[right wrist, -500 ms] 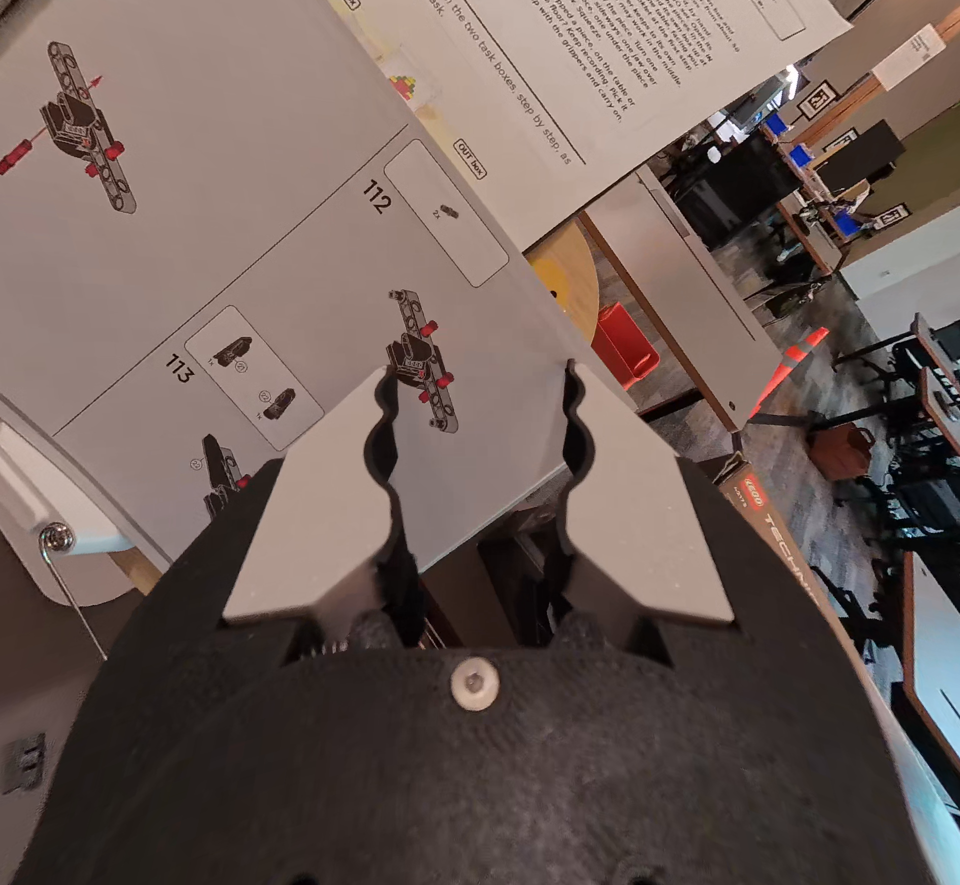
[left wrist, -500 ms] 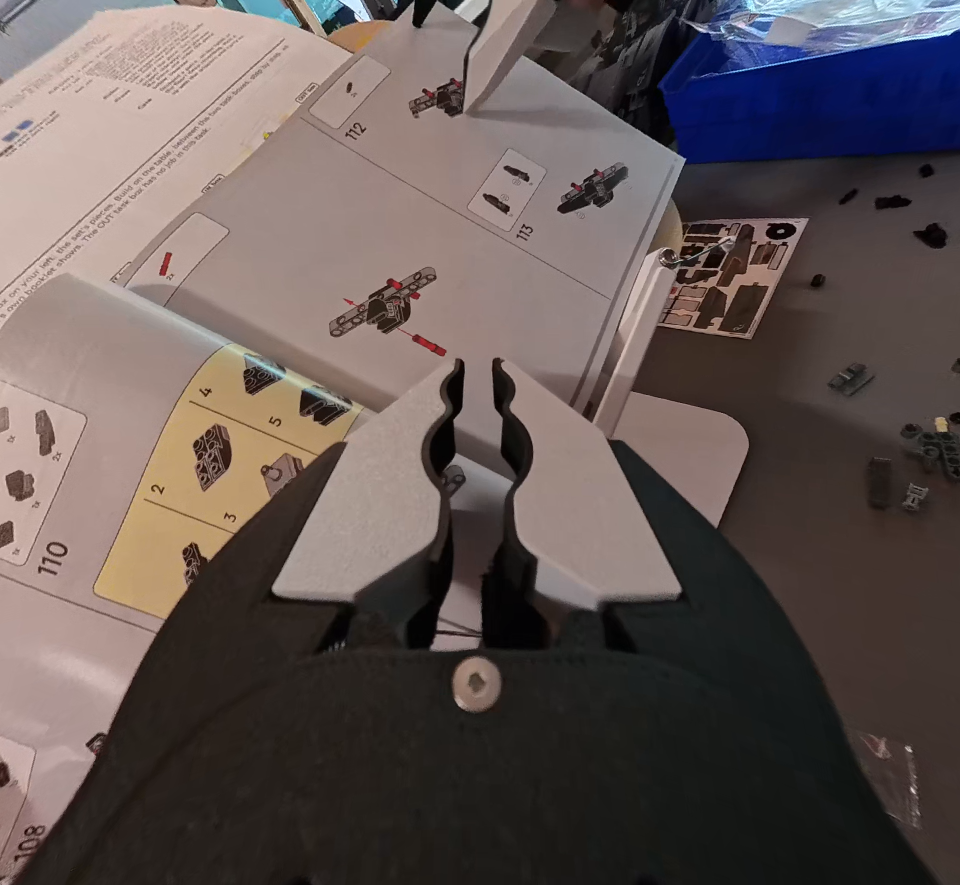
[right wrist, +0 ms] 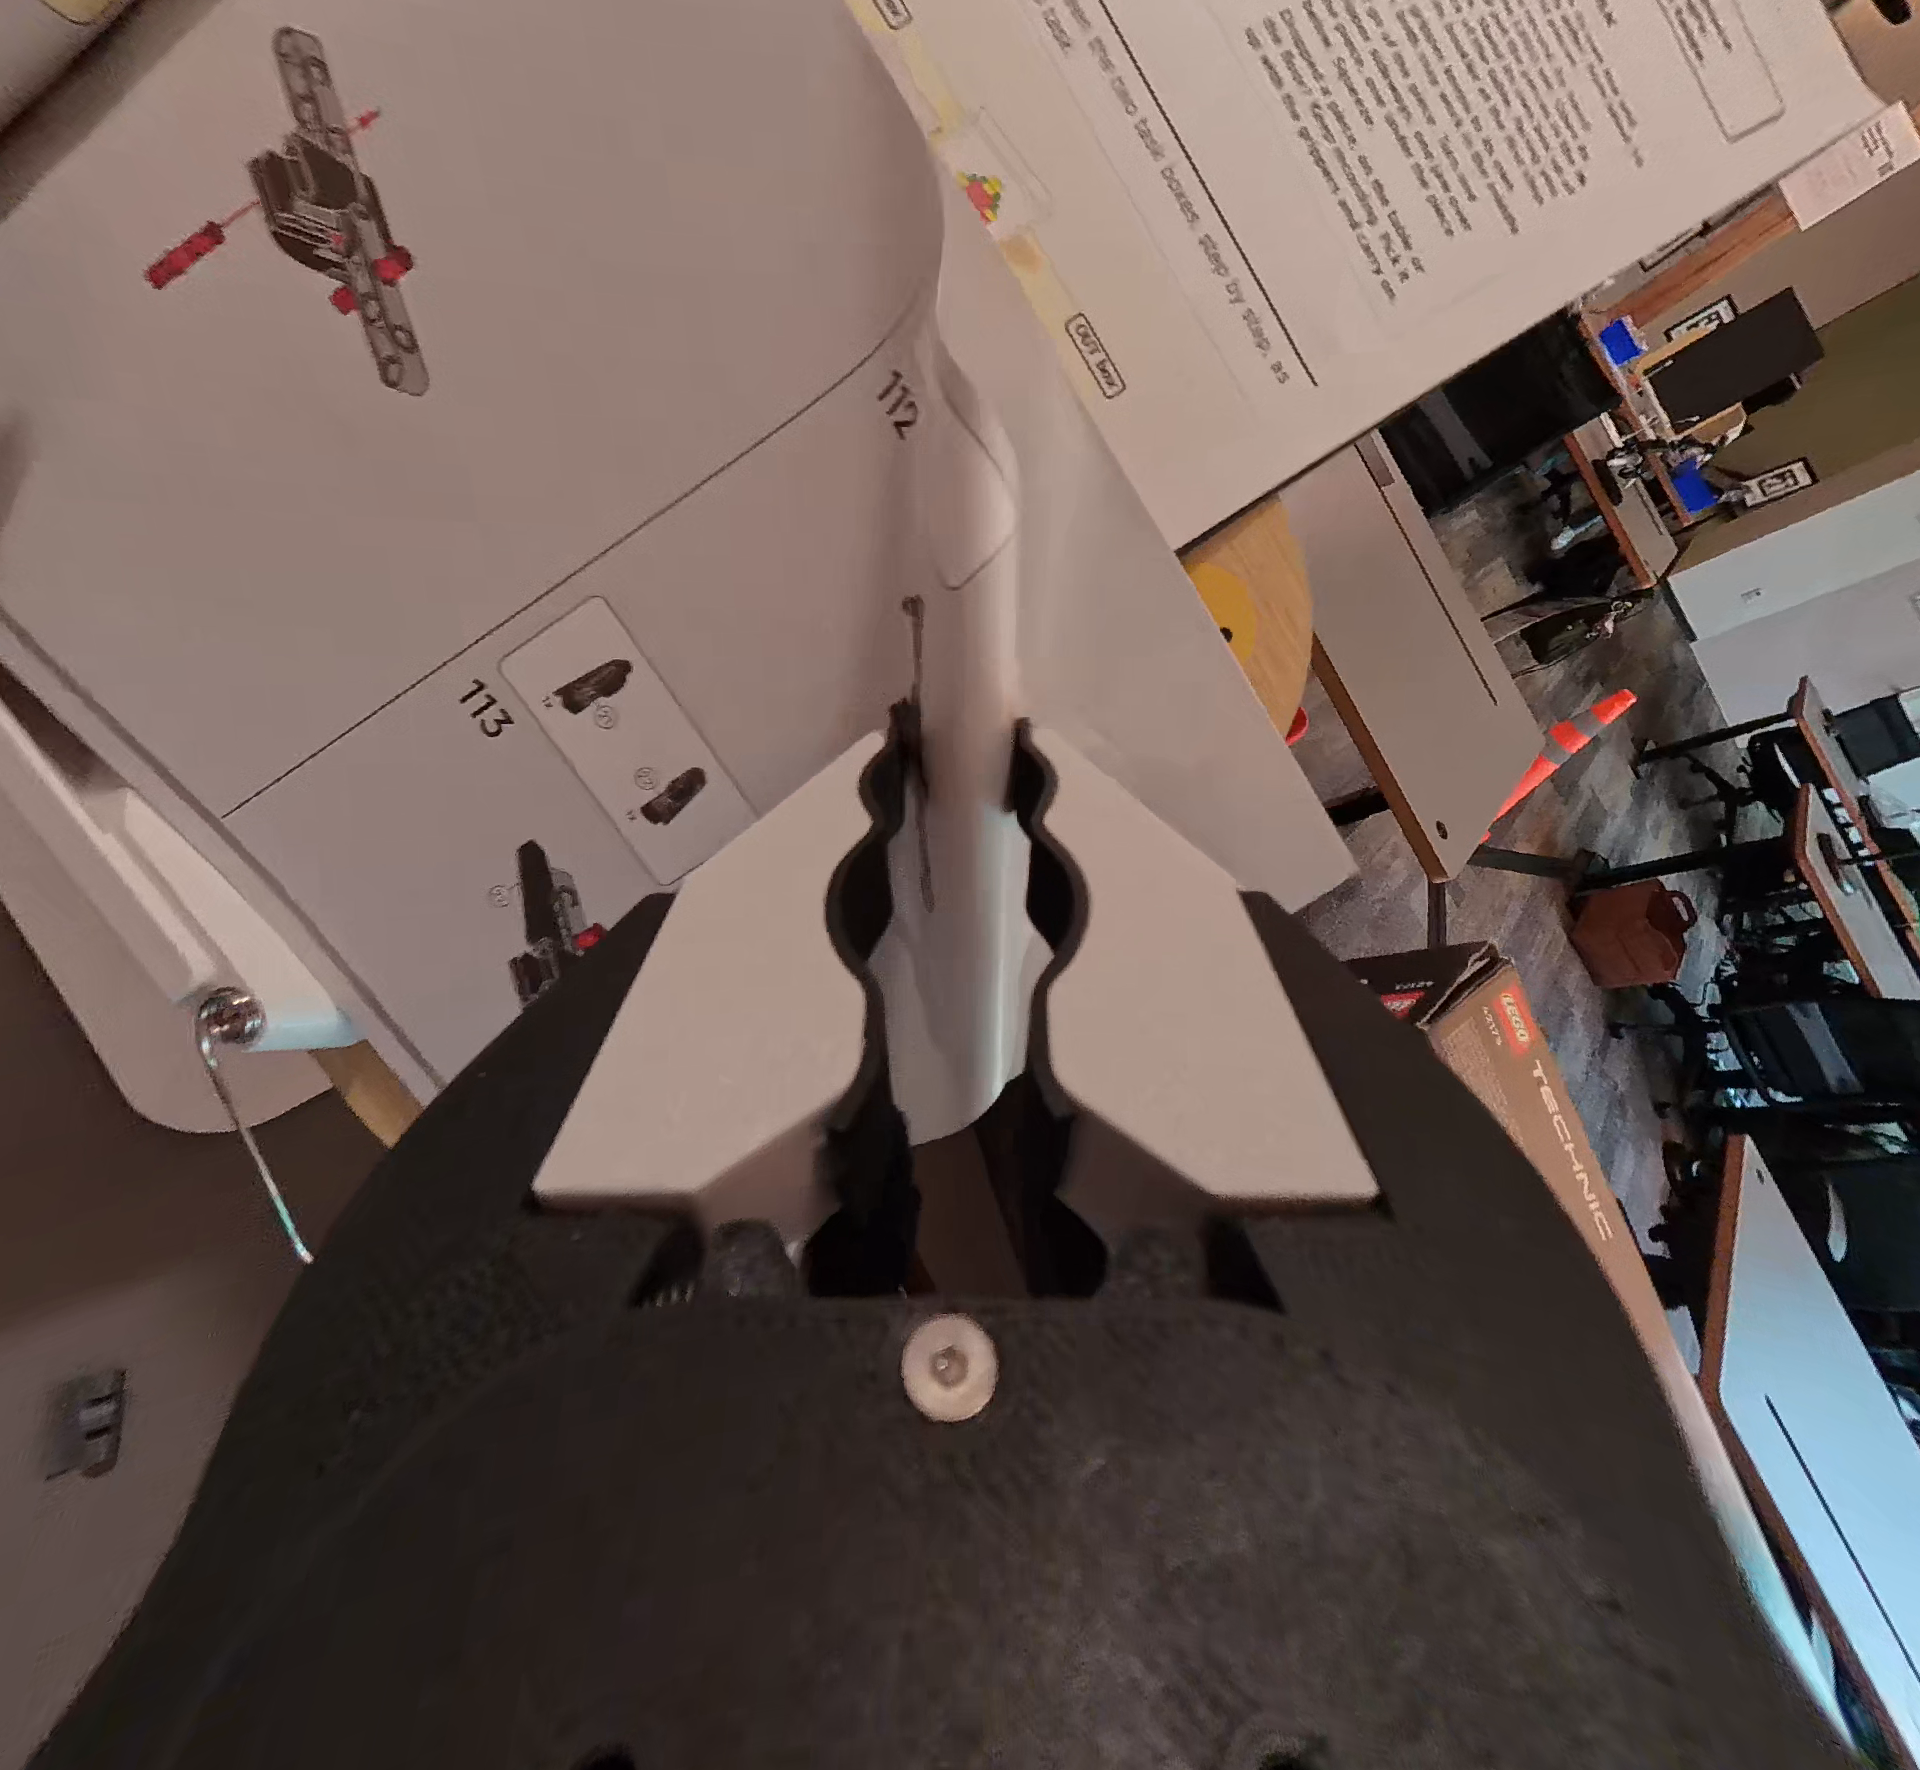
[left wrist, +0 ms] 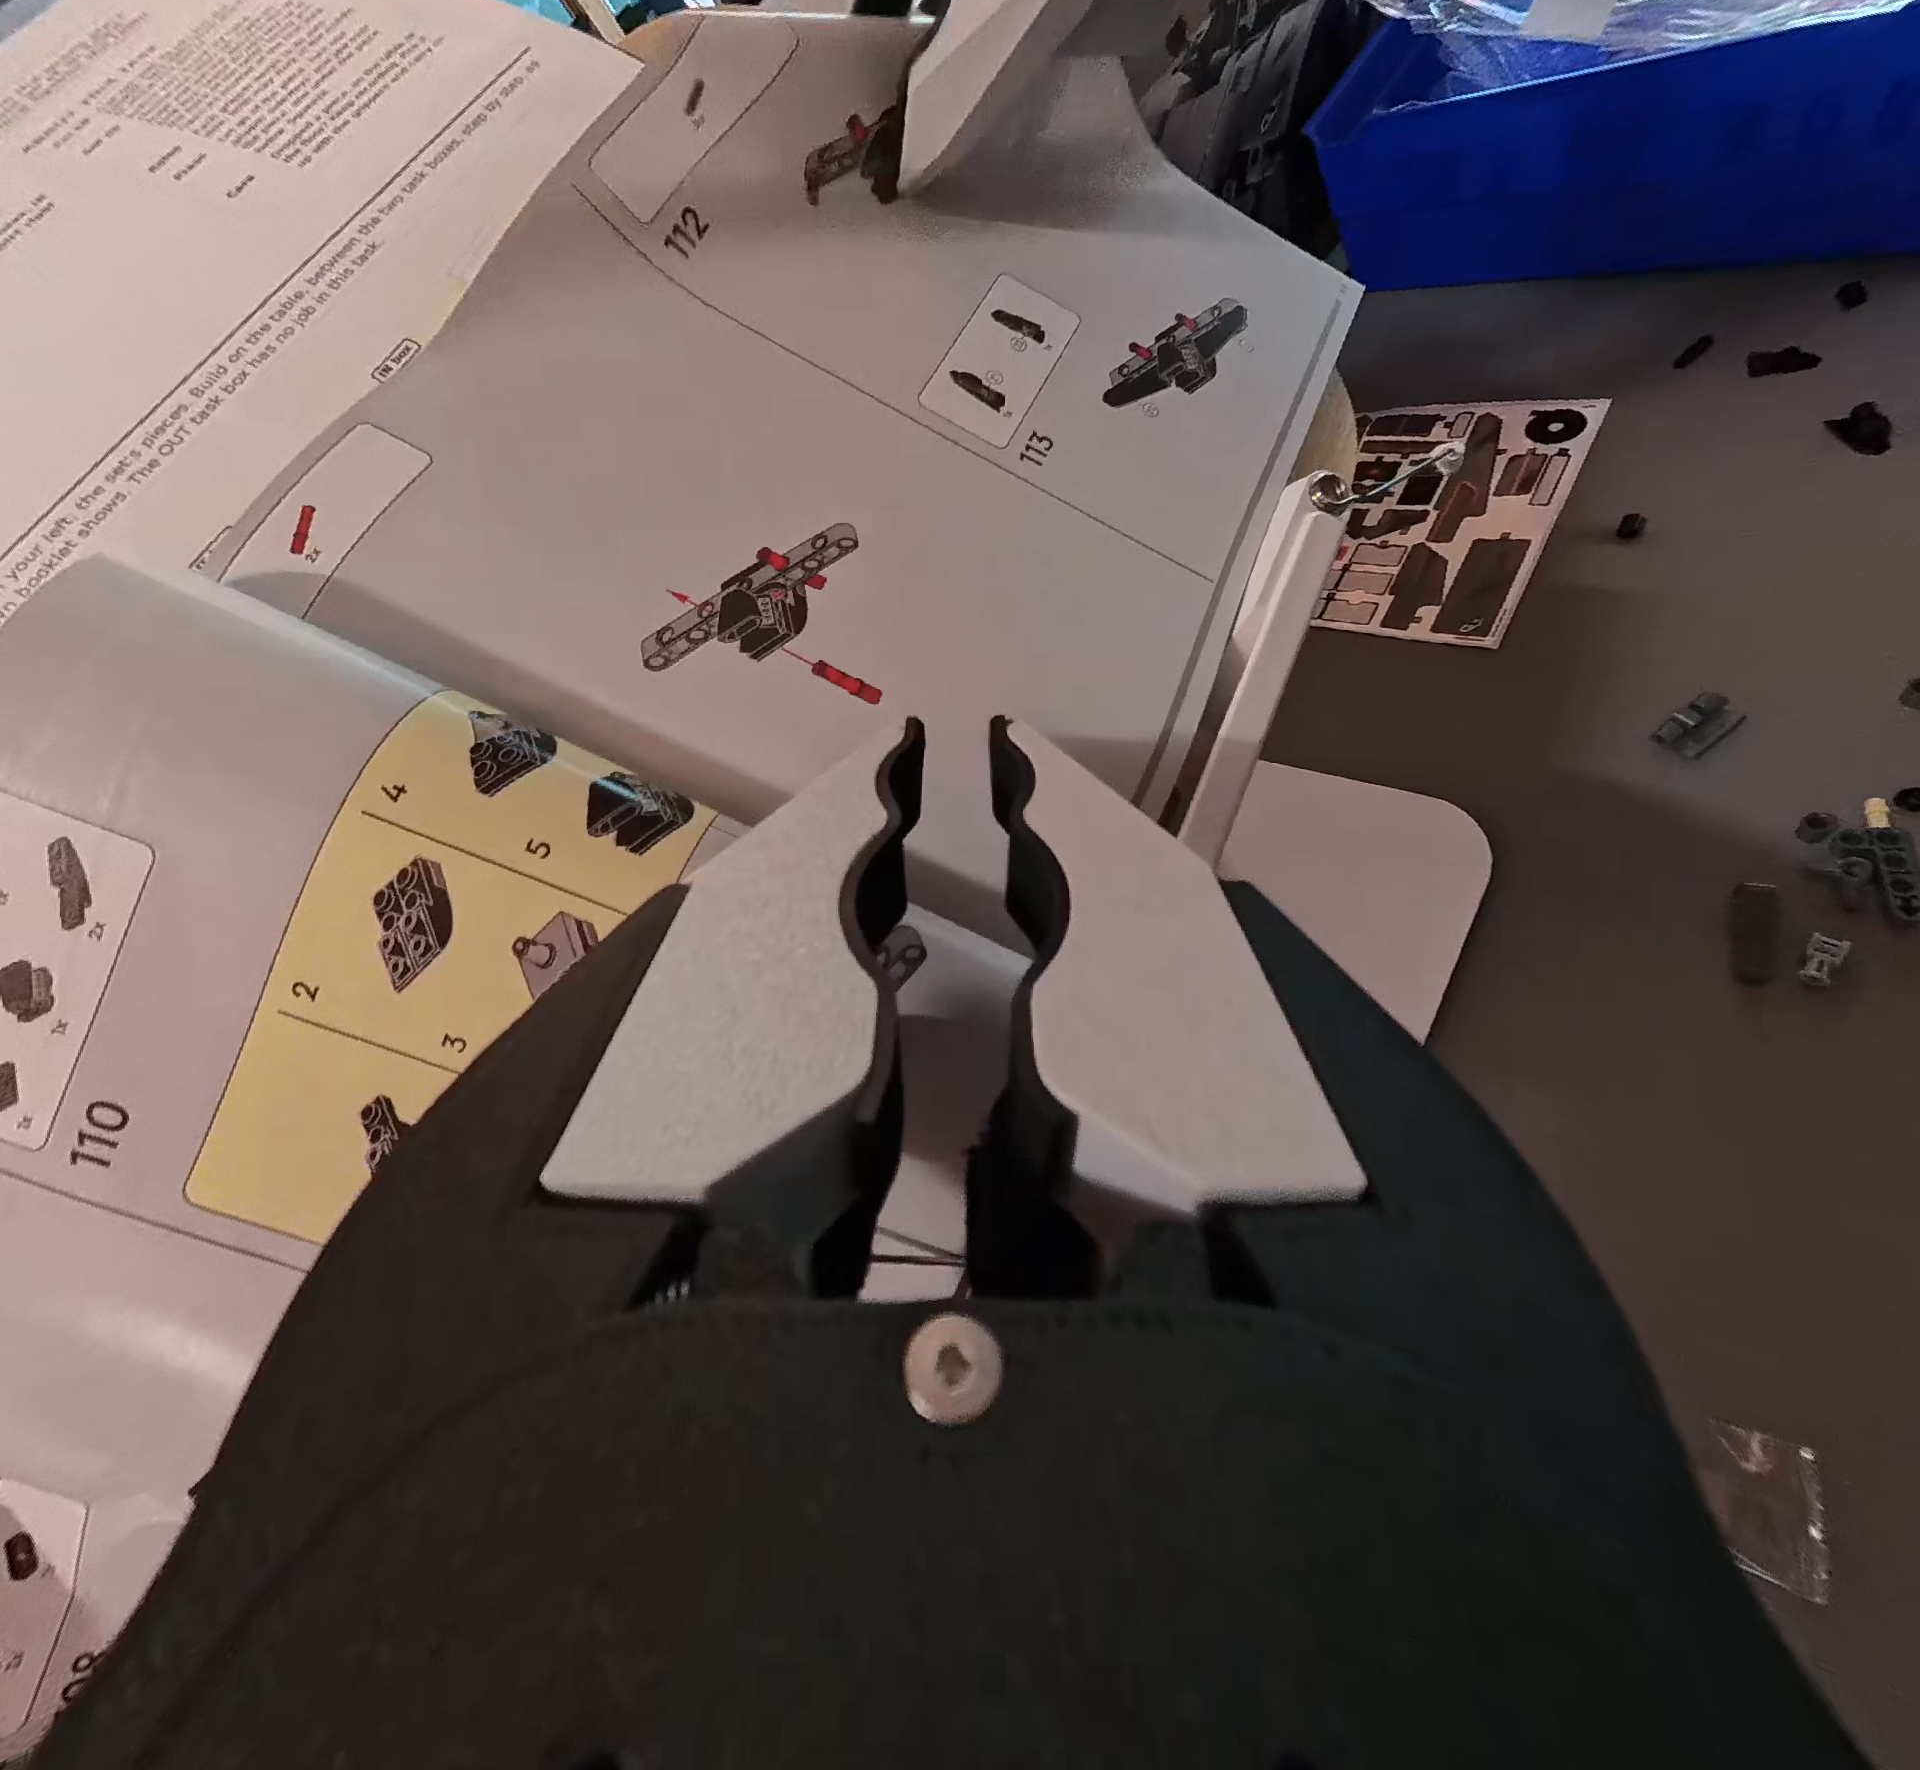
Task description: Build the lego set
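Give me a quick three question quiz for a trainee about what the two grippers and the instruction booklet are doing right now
1. True or false: the right gripper is shut on a page of the instruction booklet.
2. Multiple choice: what lies between the fingers of the left gripper? A) a red pin B) nothing C) the sticker sheet
3. Fill in: the sticker sheet lies flat on the grey ____, beside the booklet's stand.

Key: 1 true, the page's edge is pinched and buckled between its fingers; 2 B, its fingers stand slightly apart over the booklet, holding nothing; 3 table.
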Demonstrator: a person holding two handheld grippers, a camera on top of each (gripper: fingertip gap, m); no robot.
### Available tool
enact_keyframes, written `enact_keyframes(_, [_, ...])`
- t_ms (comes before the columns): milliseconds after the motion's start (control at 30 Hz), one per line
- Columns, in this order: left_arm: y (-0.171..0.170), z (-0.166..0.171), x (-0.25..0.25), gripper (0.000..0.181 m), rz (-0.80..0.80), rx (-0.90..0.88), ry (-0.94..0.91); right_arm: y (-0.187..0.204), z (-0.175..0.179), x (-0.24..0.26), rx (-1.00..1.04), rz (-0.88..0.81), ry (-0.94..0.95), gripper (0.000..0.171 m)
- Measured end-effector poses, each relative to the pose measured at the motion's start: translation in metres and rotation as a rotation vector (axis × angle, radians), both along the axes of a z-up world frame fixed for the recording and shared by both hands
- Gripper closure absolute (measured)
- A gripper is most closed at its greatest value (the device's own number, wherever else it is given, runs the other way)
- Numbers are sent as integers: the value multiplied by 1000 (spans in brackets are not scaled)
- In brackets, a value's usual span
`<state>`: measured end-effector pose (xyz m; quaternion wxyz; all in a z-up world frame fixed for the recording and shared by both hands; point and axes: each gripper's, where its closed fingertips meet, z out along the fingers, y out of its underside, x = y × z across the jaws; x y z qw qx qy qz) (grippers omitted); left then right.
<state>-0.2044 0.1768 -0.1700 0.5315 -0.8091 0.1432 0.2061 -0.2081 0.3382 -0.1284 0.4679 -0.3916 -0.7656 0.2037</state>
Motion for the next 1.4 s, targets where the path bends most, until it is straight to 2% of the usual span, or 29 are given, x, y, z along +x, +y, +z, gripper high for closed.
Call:
enact_keyframes(67, [0, -1, 0, 169, 0, -9, 1, -8, -3, 5, 3, 29, -26, 171])
enact_keyframes(200, [-1, 2, 1, 168, 6, -7, -6, -22, -2, 14, -22, 42, -45, 171])
enact_keyframes(500, [9, 34, 35, 157, -26, 103, -99, -66, 23, 44, -193, 108, -3, 171])
enact_keyframes(733, [16, 69, 42, 147, -85, 262, -491, -109, 26, 53, -155, 159, 95, 171])
enact_keyframes(867, [11, 87, 30, 134, -98, 329, -693, -141, 20, 54, -110, 227, 132, 171])
enact_keyframes(1000, [9, 78, 17, 128, -73, 290, -857, -164, 12, 49, -10, 228, 175, 171])
enact_keyframes(1067, [9, 72, 15, 130, -72, 279, -897, -175, 7, 47, 15, 241, 174, 171])
enact_keyframes(1167, [6, 65, 21, 155, -112, 249, -967, -192, 7, 47, 21, 286, 205, 171])
enact_keyframes(1200, [5, 64, 20, 168, -114, 255, -978, -199, 5, 48, 12, 308, 200, 162])
enact_keyframes(1267, [1, 62, 13, 178, -98, 263, -986, -214, 0, 56, -30, 374, 147, 141])
enact_keyframes(1333, [-4, 63, 11, 179, -120, 258, -995, -229, 11, 70, -153, 473, 133, 122])
enact_keyframes(1400, [-9, 67, 9, 181, -147, 259, -1035, -225, 33, 80, -248, 500, 153, 109])
